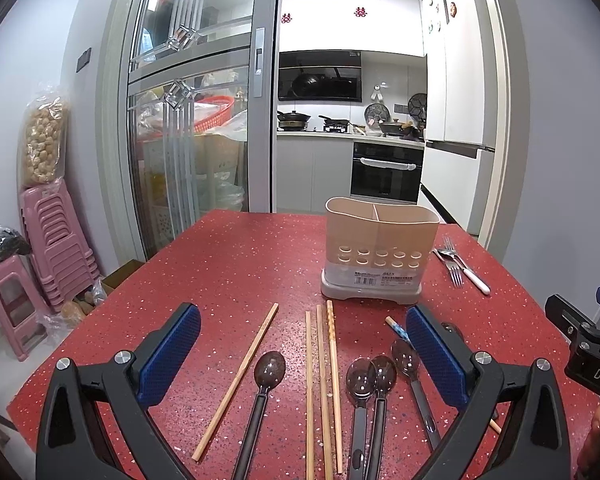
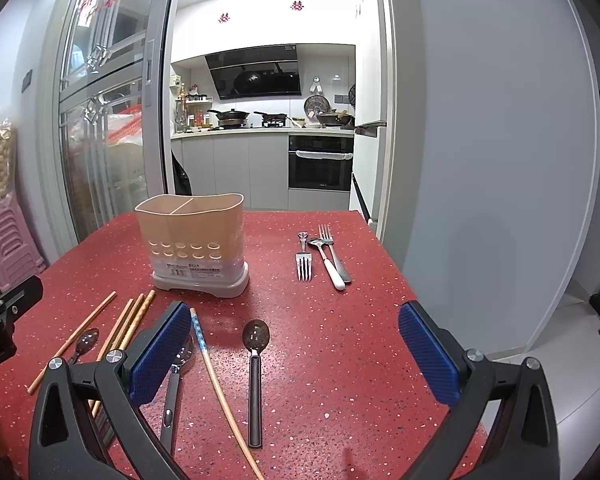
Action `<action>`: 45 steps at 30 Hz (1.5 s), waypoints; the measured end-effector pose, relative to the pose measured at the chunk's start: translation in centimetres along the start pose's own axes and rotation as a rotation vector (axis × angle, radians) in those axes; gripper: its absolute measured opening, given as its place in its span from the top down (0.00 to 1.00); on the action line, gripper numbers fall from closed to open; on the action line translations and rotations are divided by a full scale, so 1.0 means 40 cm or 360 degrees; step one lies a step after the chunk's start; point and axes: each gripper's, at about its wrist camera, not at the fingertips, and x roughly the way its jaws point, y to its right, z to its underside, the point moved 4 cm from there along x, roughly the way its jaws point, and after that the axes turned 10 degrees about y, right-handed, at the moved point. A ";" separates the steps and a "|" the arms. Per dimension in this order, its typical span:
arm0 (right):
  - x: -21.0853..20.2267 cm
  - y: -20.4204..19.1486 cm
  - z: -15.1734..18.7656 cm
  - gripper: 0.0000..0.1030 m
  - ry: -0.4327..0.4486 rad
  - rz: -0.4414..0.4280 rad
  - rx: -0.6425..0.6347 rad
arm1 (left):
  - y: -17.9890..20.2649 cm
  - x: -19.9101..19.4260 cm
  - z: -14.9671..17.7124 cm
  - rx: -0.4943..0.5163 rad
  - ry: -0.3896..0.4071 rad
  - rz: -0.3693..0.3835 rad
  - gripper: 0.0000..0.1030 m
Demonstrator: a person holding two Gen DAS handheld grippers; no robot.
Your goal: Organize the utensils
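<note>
A beige two-compartment utensil holder (image 1: 374, 254) (image 2: 194, 240) stands upright on the red speckled table (image 1: 228, 264) (image 2: 340, 340). In front of it lie several wooden chopsticks (image 1: 320, 380) (image 2: 128, 322) and several dark plastic spoons (image 1: 266, 376) (image 2: 255, 340). A chopstick with a blue patterned end (image 2: 208, 356) lies beside the spoon. Two metal forks (image 2: 304, 262) and a white-handled spoon (image 2: 328, 266) (image 1: 466, 270) lie to the holder's right. My left gripper (image 1: 304, 356) hovers open over the chopsticks and spoons. My right gripper (image 2: 296, 348) is open above one dark spoon.
Stacked pink stools (image 1: 56, 252) stand left of the table by the wall. A glass sliding door (image 1: 188, 120) and a kitchen with an oven (image 1: 386, 172) lie beyond the table's far edge. The table's right edge (image 2: 412, 280) borders a grey wall.
</note>
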 end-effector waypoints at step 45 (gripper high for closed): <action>-0.004 -0.010 0.004 0.00 0.0005 -0.0011 -0.0003 | 0.001 -0.005 0.004 0.0016 -0.0007 -0.0003 0.00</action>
